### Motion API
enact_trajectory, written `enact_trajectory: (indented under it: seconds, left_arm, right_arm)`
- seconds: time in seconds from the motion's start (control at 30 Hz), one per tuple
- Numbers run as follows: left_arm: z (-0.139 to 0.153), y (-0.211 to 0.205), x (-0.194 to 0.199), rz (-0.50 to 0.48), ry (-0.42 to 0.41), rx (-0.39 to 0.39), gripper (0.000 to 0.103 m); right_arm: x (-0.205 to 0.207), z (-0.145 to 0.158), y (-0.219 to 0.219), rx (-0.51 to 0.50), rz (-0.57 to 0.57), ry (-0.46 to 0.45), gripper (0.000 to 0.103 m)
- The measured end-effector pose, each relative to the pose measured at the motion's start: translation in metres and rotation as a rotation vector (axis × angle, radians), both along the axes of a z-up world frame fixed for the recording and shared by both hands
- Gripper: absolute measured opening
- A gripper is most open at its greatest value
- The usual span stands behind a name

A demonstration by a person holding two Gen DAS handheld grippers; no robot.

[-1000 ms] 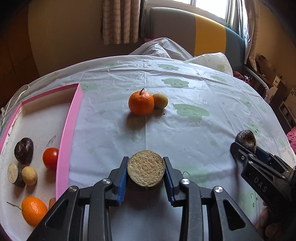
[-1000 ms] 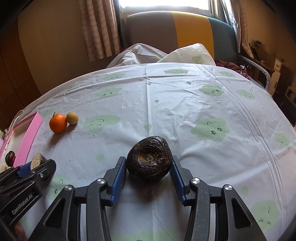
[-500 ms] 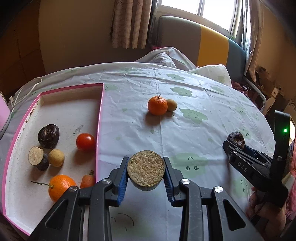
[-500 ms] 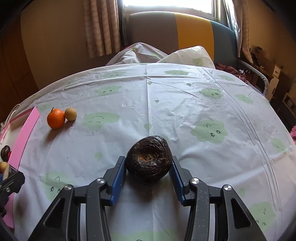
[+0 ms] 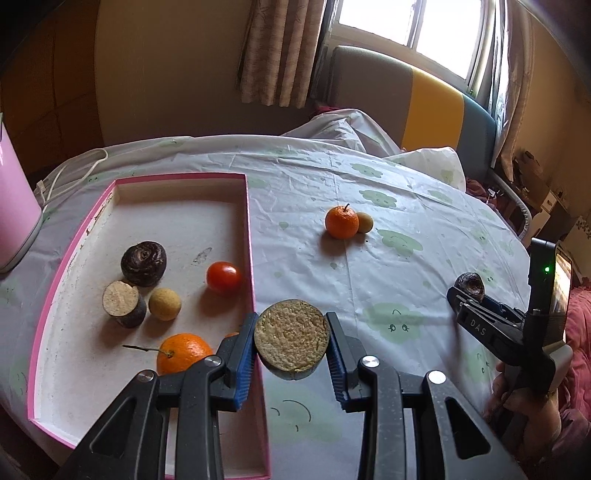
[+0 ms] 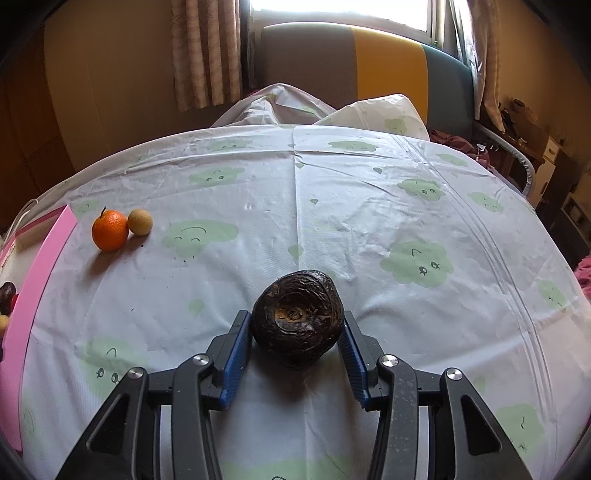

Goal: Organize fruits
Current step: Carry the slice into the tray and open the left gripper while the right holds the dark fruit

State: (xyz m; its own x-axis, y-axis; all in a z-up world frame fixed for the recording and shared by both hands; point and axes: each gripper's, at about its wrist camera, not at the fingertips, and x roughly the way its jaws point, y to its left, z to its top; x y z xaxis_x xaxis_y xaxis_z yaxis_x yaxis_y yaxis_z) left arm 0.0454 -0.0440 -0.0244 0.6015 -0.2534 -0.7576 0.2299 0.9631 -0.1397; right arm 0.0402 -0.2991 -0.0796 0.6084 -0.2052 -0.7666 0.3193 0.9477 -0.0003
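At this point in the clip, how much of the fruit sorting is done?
Roughly half. The pink tray holds about six pieces, among them a tomato and an orange. In hand: the left gripper grips a cut half at the tray's edge, the right gripper a dark round fruit. Left on the tablecloth: a tangerine and a small tan fruit.

Light: daylight came from the window behind the table, blown out to white in both views.
Shadows: soft, falling toward the camera under the tangerine.
Room: walls were dim and warm-toned.
Distortion: strong fisheye bending, dark corners.
Focus: sharp, no motion blur.
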Motion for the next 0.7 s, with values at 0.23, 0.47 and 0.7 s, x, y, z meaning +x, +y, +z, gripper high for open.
enact_trajectory:
  seconds: [0.23,0.47,0.7]
  left_arm:
    - [0.014,0.057,-0.001,0.106,-0.026,-0.031,0.035]
    - [-0.007,0.113,0.008,0.257,0.037,-0.002,0.035]
    - [-0.022,0.117,0.017,0.272,0.077,0.005,0.035]
  right_arm:
    - [0.000,0.000,0.000,0.001,0.000,-0.002,0.048]
    - [-0.001,0.000,-0.001,0.008,0.001,-0.007,0.048]
    - [-0.001,0.000,-0.001,0.009,0.001,-0.007,0.048]
